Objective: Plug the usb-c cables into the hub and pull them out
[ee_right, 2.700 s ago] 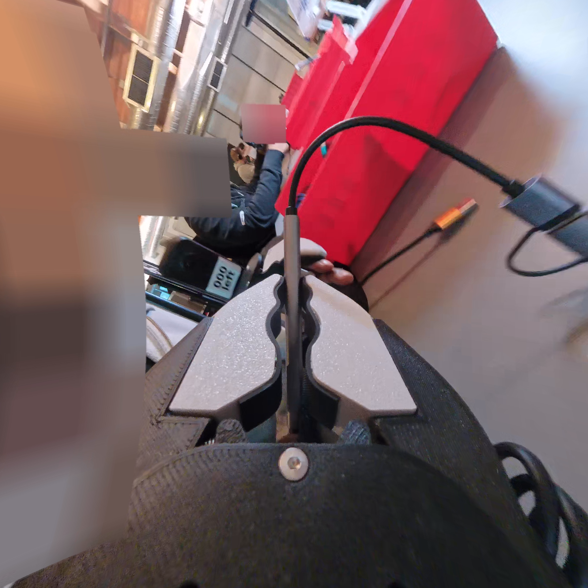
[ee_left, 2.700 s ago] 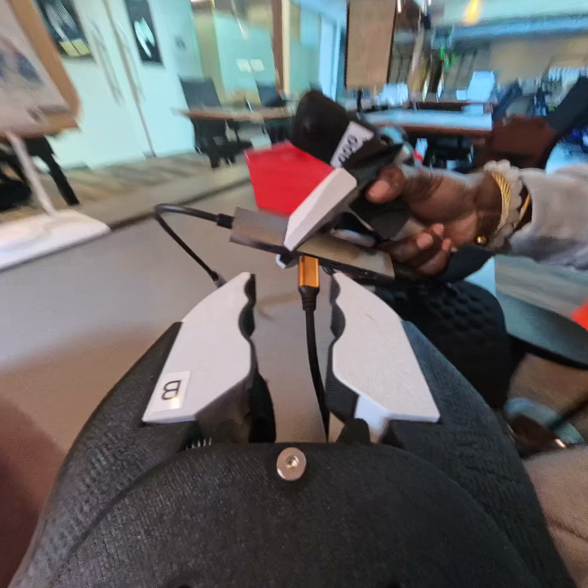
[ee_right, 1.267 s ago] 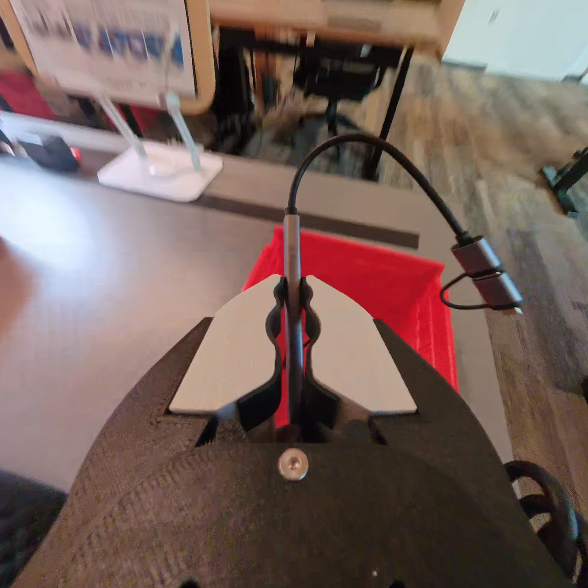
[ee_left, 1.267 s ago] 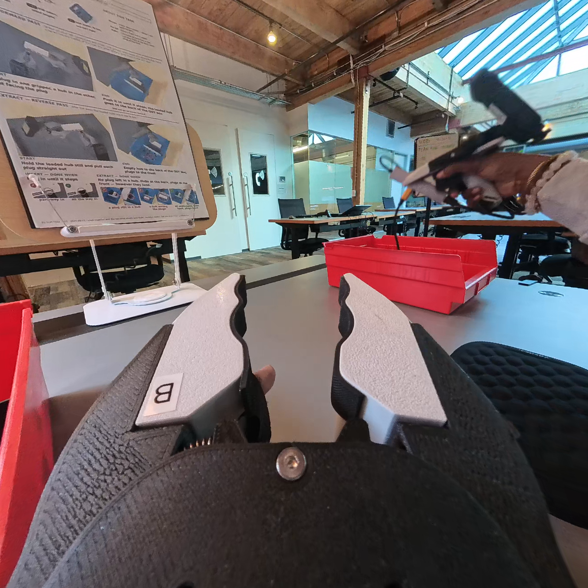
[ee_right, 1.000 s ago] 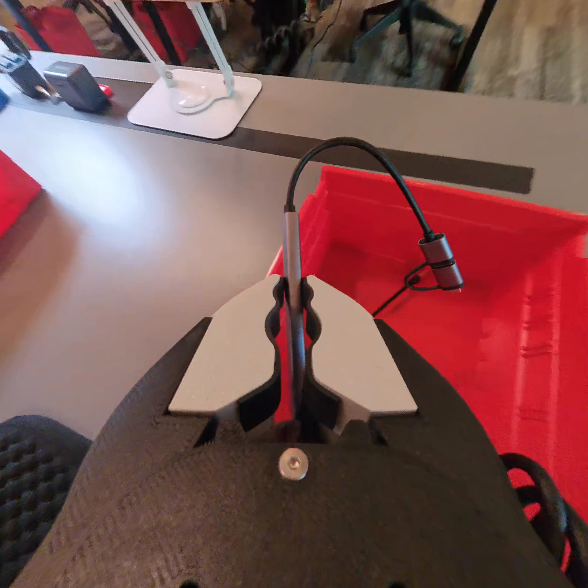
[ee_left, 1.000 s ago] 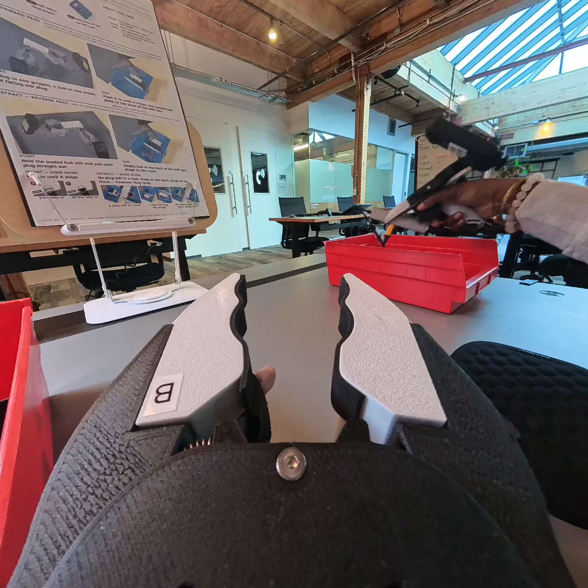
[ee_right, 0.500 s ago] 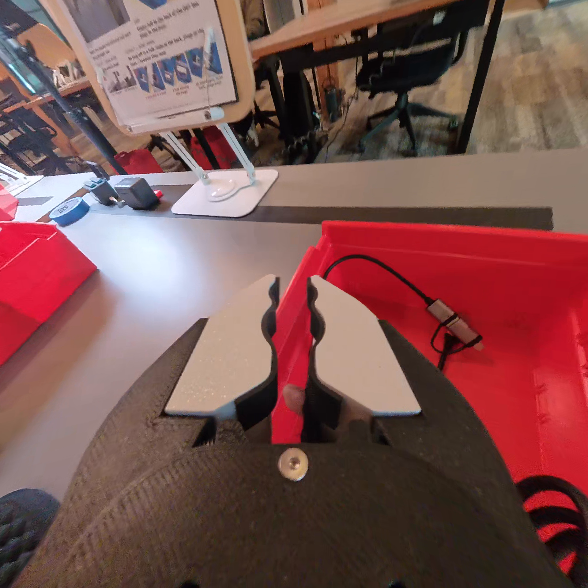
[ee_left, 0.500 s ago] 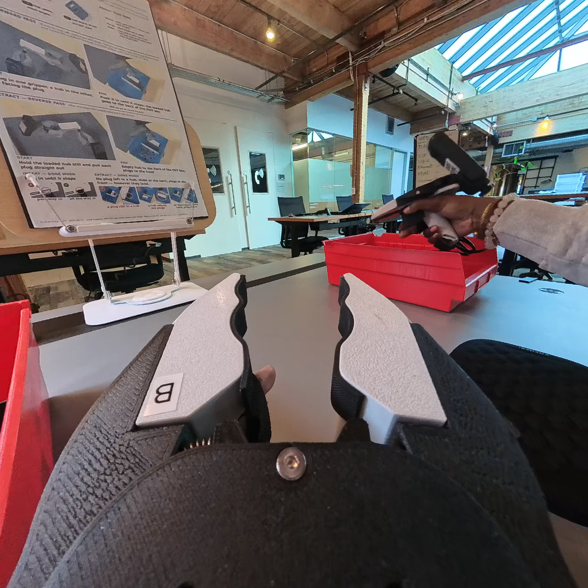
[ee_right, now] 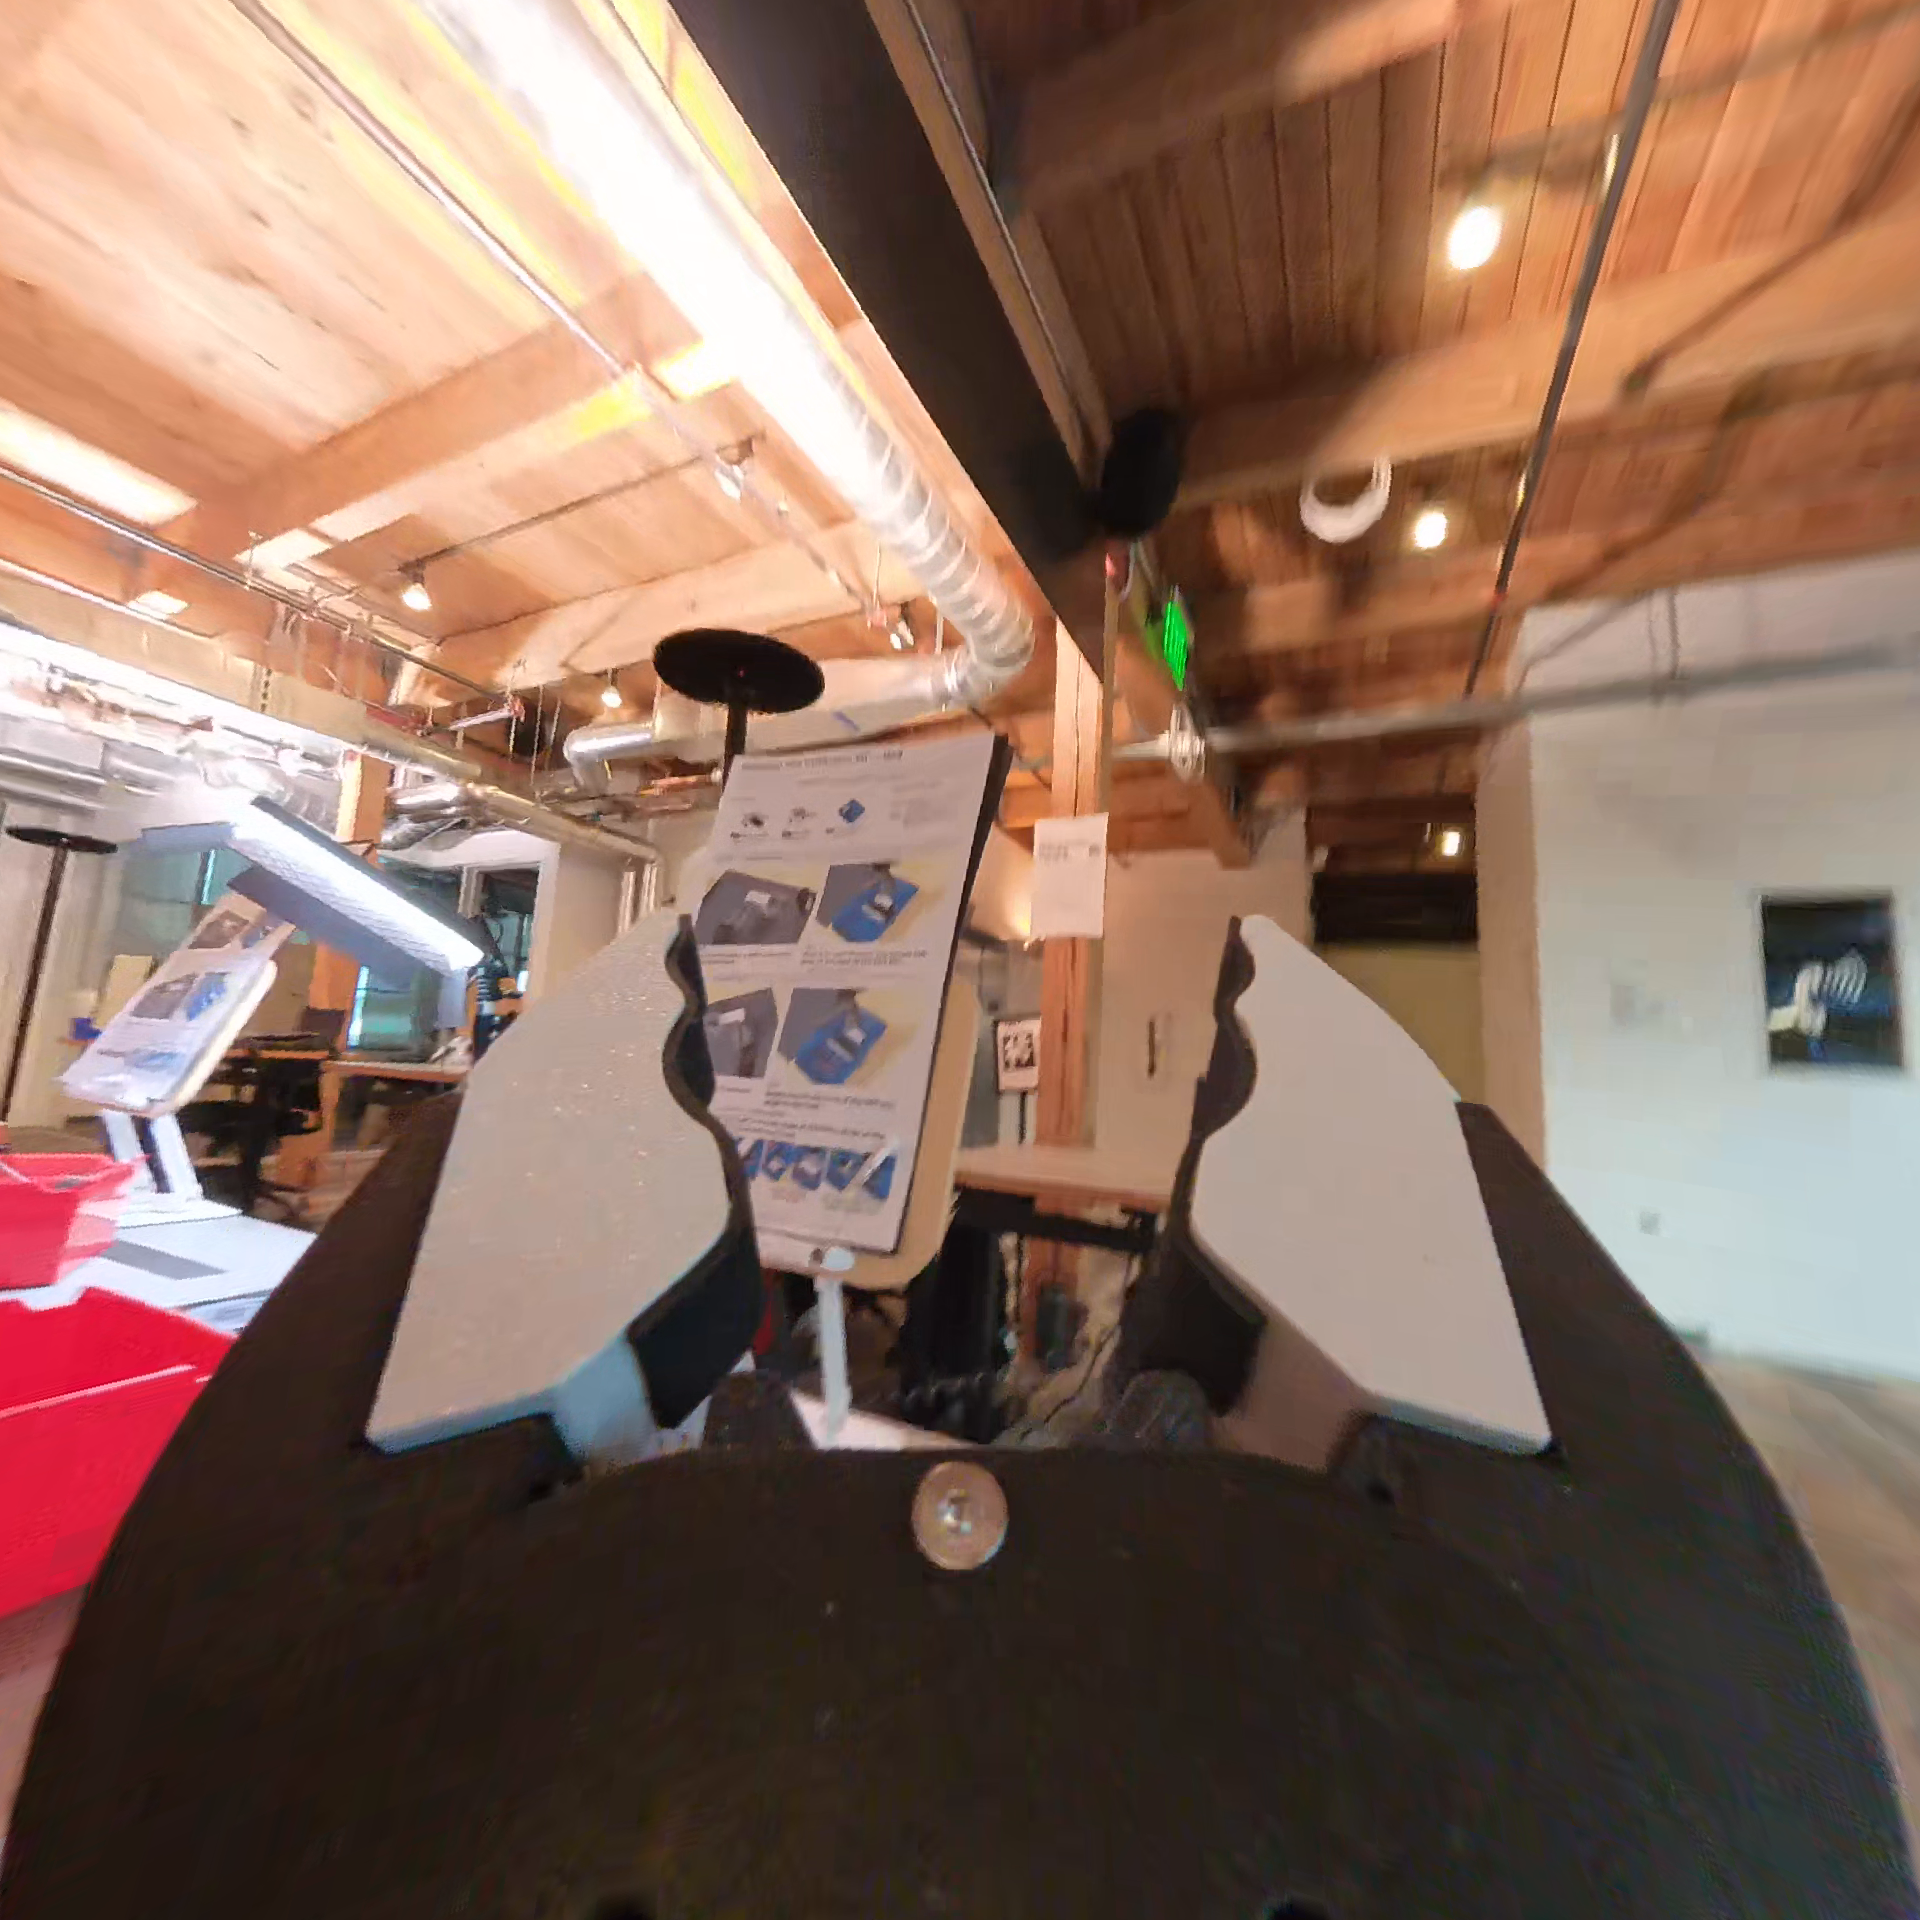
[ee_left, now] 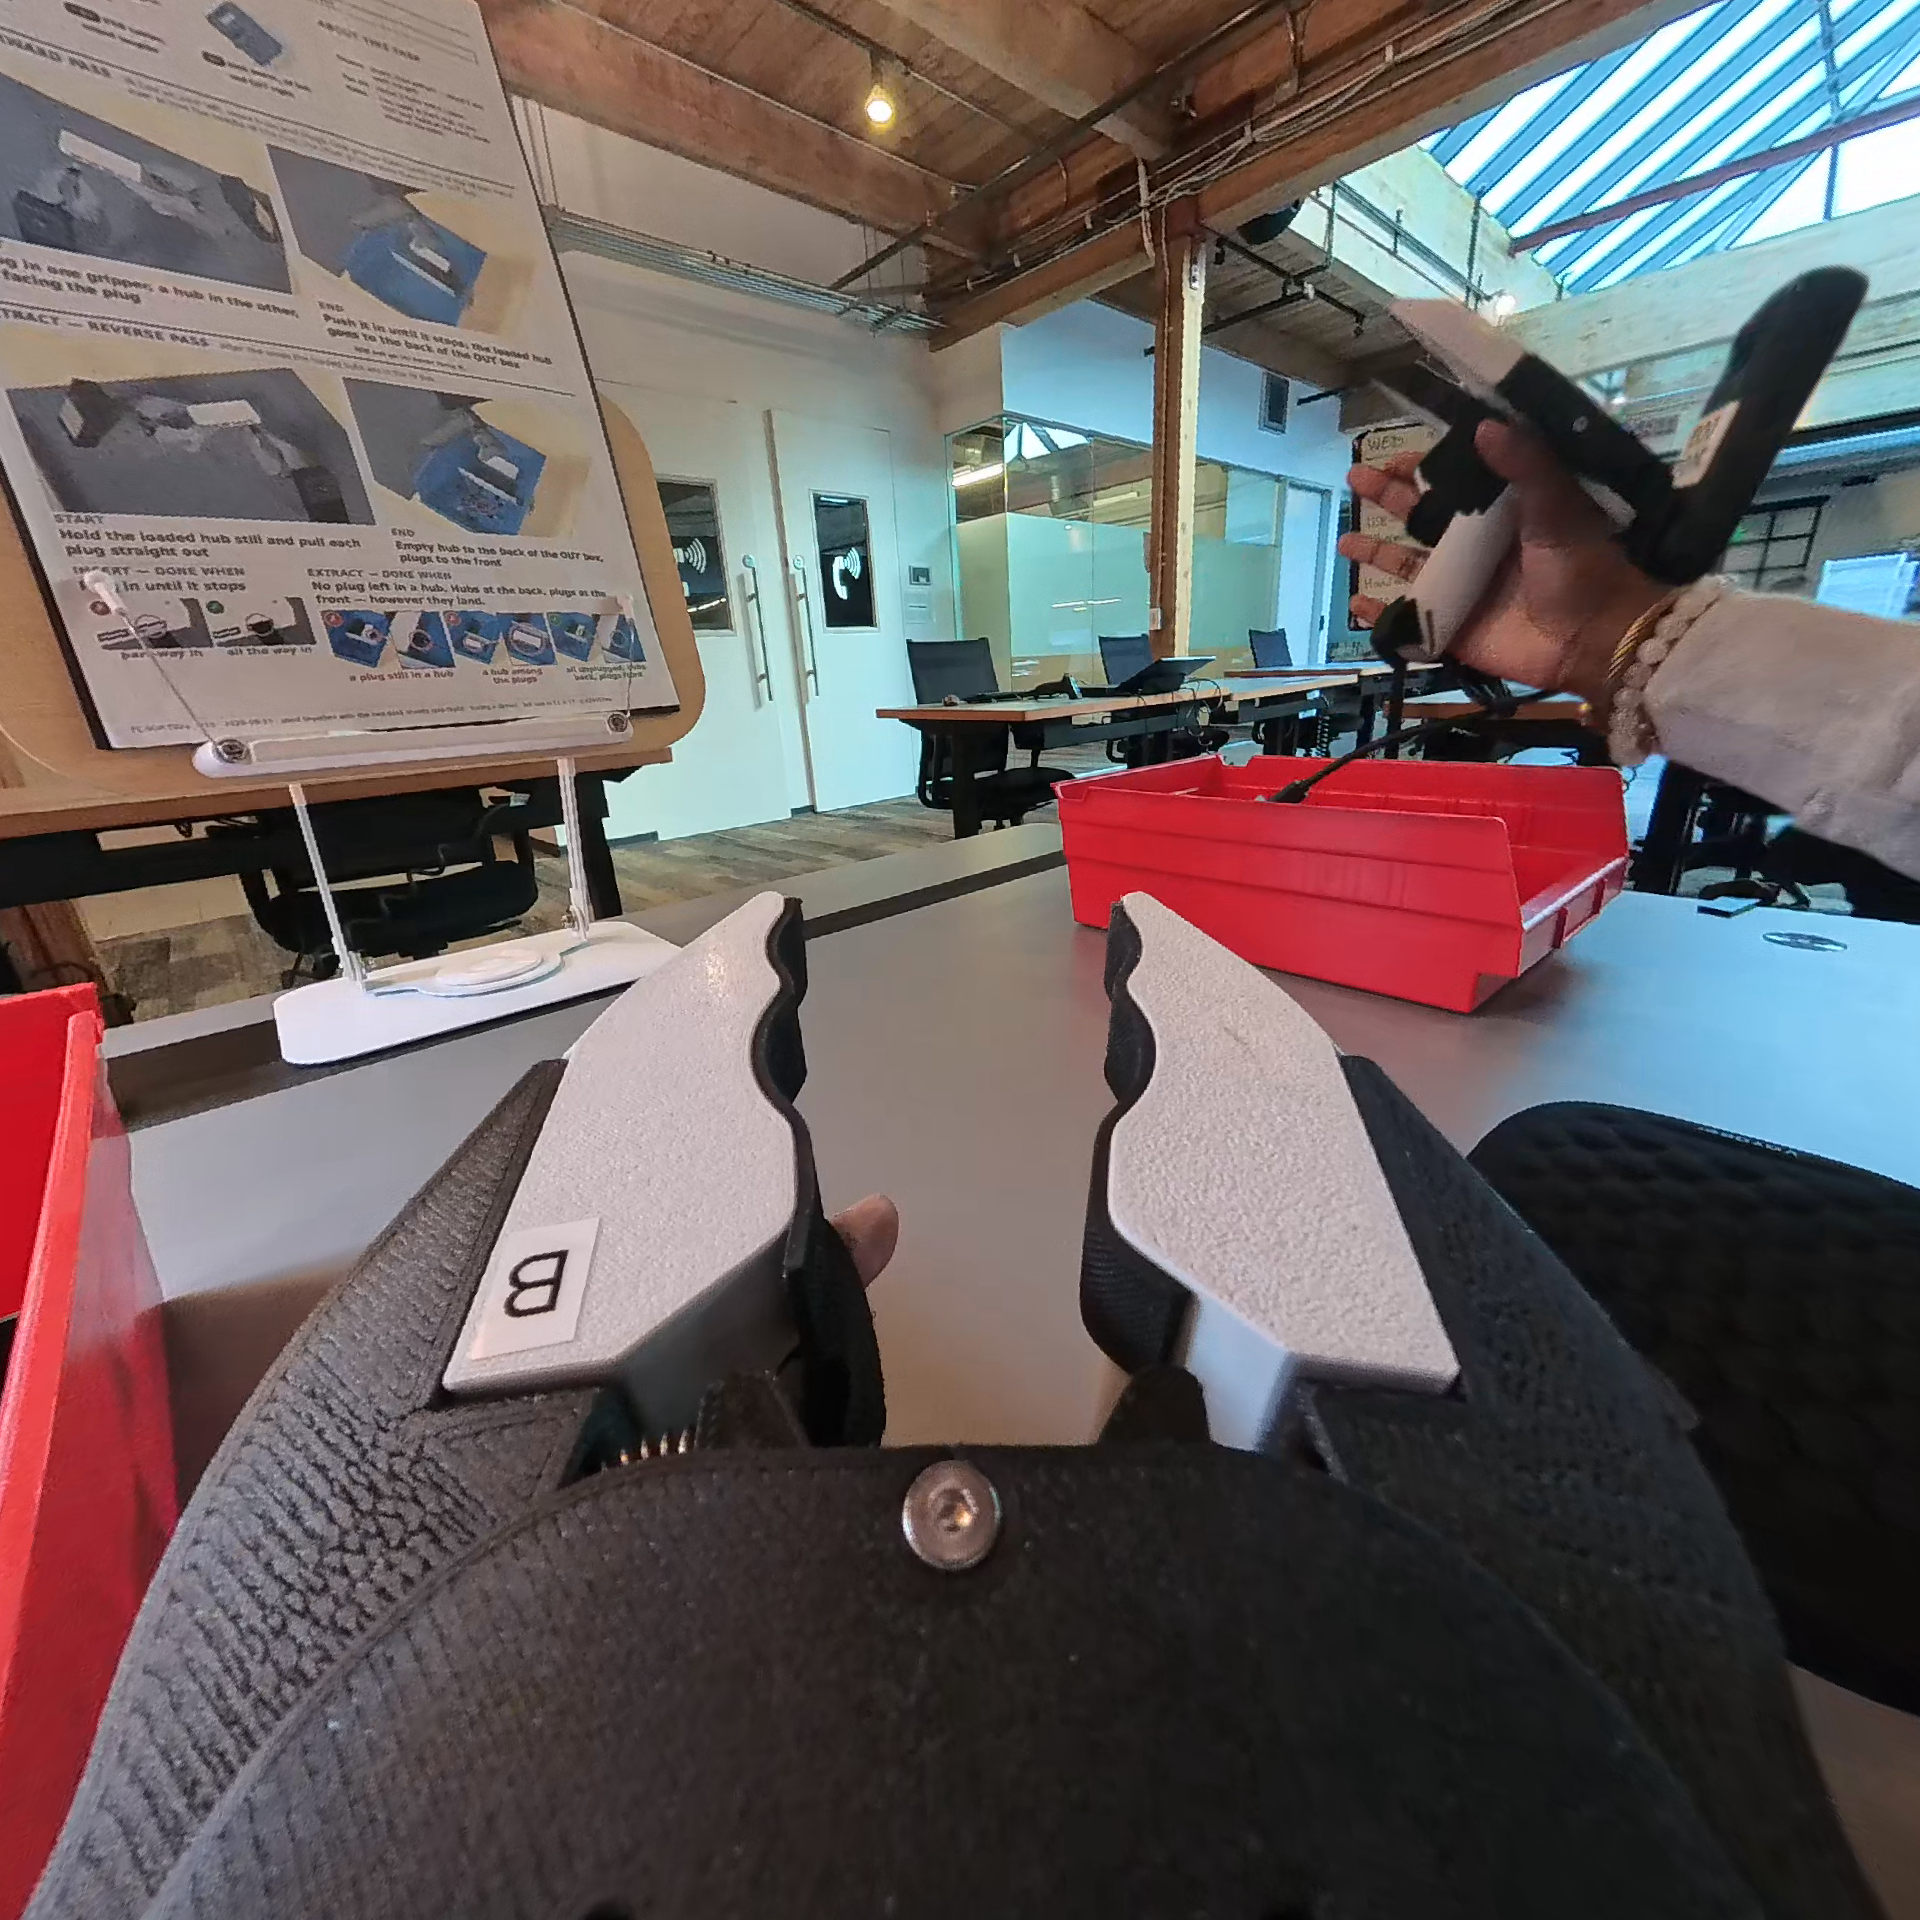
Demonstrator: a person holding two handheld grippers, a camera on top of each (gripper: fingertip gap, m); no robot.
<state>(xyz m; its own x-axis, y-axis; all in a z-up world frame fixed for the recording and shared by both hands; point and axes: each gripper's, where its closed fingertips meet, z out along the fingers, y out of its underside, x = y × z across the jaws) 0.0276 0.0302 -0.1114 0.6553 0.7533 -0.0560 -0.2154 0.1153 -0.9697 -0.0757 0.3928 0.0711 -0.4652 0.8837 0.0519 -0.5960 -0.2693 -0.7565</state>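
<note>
My left gripper (ee_left: pixel 951 920) is open and empty, held low over the grey table (ee_left: pixel 966 1039). A black cable end (ee_left: pixel 1340 774) pokes up from inside the red bin (ee_left: pixel 1320 883) at the back right; the hub itself is hidden inside it. My right gripper (ee_right: pixel 956 940) is open wide and empty, tilted up toward the ceiling. It also shows in the left wrist view (ee_left: pixel 1621 436), raised in a hand above the red bin.
An instruction board on a white stand (ee_left: pixel 312 436) stands at the table's back left. Another red bin (ee_left: pixel 52 1247) sits at the left edge. A black mesh pad (ee_left: pixel 1714 1299) lies at the right. The board (ee_right: pixel 842 987) and red bins (ee_right: pixel 62 1351) show in the right wrist view. One gripper's finger ends stand about 40 cm off the other's.
The right gripper let the hub and its cable go into the red bin, opened wide, then rose and tilted upward. The left gripper has stayed open and still.
</note>
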